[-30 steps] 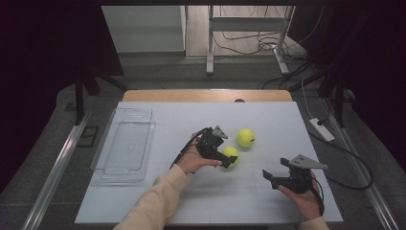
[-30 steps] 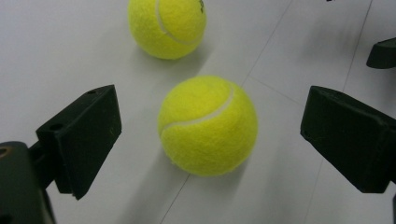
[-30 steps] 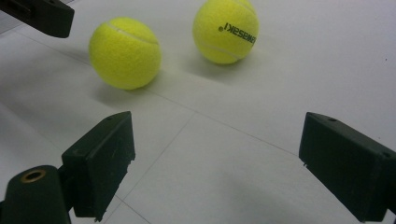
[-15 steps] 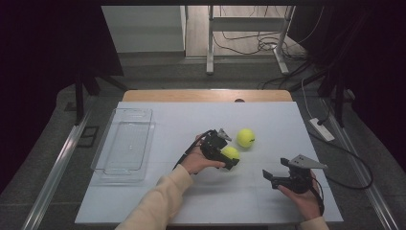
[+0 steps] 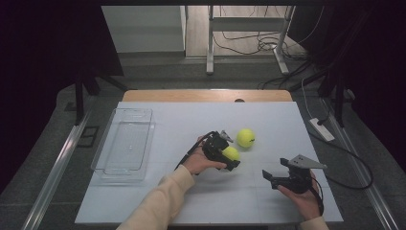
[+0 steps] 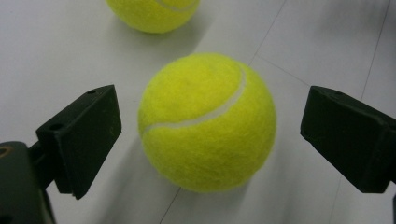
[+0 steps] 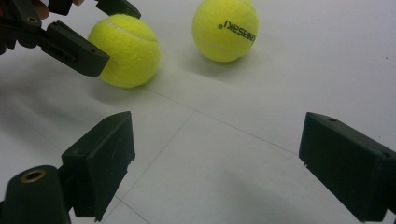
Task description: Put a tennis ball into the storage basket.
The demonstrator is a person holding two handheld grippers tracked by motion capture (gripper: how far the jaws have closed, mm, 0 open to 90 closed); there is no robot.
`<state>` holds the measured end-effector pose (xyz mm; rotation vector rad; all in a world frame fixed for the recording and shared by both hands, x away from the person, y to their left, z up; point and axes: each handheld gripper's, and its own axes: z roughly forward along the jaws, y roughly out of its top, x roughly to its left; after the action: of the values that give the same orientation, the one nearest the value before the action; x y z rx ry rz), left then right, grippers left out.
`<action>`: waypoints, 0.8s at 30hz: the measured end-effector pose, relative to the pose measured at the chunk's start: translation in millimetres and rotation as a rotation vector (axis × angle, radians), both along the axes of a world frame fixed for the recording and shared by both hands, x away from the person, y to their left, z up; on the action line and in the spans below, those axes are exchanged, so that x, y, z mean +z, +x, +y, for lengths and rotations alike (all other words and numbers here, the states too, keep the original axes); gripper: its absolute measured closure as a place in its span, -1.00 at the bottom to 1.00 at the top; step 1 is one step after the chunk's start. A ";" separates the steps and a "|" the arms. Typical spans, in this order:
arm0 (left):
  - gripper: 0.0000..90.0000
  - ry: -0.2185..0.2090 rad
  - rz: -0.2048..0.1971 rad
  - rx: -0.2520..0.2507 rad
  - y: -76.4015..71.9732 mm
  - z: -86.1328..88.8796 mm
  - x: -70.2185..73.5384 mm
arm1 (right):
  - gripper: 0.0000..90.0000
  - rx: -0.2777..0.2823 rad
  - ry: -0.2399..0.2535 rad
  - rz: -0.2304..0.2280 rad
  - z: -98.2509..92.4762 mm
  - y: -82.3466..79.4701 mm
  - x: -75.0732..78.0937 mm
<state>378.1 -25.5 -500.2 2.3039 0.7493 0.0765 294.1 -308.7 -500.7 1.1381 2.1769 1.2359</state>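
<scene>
L hand-held gripper (image 5: 227, 155) sat low at table (image 5: 163, 201) centre, forearm angled in from bottom, jaws spread w/ a ball (image 6: 207, 122) between, not touching. 2nd ball (image 5: 245, 138) just beyond. R hand-held gripper (image 5: 274, 177) rested near front-right, jaws spread, empty. Clear tray (image 5: 123, 143) at left; white table, dark room, cables behind.

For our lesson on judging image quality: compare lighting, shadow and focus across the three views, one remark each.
High view: the white table is evenly lit, the surroundings dark. Left gripper view: the near tennis ball is sharp with visible felt, casting a soft shadow; the far tennis ball is cropped at the top edge. Right gripper view: the right gripper looks soft-edged up close.
</scene>
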 end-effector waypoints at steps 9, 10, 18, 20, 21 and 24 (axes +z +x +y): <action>-0.65 0.013 0.009 -0.007 0.5 -1.6 -3.4 | -0.76 0.000 0.002 -0.001 -0.6 0.1 -0.5; -0.55 0.017 0.005 -0.002 0.1 -1.8 -3.7 | -0.76 -0.001 0.002 -0.001 -0.8 0.1 -0.5; -0.40 0.015 -0.002 0.017 -0.3 -0.1 -2.7 | -0.76 -0.002 0.001 -0.002 -0.8 0.0 -0.5; -0.40 0.012 -0.003 0.016 -0.4 0.4 -2.2 | -0.76 -0.002 0.001 -0.003 -0.9 -0.1 -0.4; -0.40 0.009 -0.006 0.017 -0.4 1.3 -1.5 | -0.76 -0.003 0.001 -0.002 -1.0 -0.2 -0.3; -0.39 -0.002 -0.009 0.020 -0.4 3.8 -0.1 | -0.76 -0.005 0.002 -0.001 -1.5 -0.4 -0.1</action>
<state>377.7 -21.7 -500.3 2.2933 0.7672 0.0957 293.7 -310.2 -500.8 1.1427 2.1709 1.2365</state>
